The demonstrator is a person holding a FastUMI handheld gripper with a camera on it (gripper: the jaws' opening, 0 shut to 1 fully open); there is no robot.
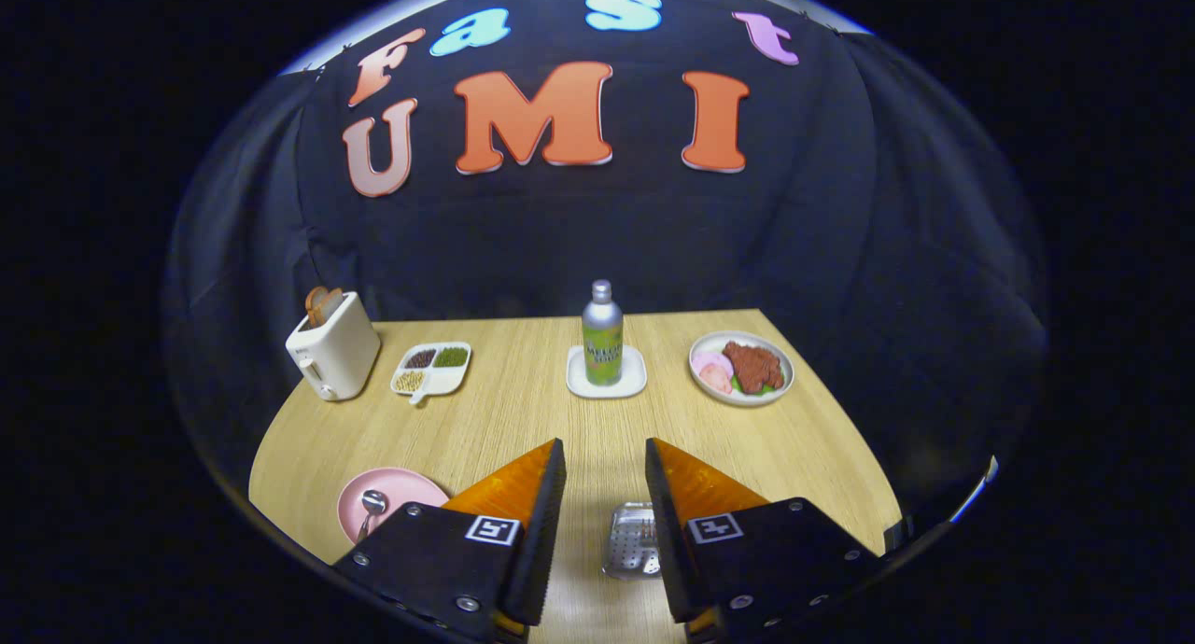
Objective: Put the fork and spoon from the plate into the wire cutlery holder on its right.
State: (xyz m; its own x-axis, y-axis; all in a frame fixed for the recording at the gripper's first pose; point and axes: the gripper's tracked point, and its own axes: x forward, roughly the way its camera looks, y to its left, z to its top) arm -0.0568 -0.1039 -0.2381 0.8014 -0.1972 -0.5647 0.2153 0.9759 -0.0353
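One spoon on pink plate left of the released, empty tool; approach low, straddling its handle.

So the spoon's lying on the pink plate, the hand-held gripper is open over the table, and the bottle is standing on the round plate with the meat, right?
Not quite. In the gripper view, the bottle stands on a small white square tray, beside the round plate of meat. The rest holds: the spoon lies on the pink plate, and the hand-held gripper is open over the table.
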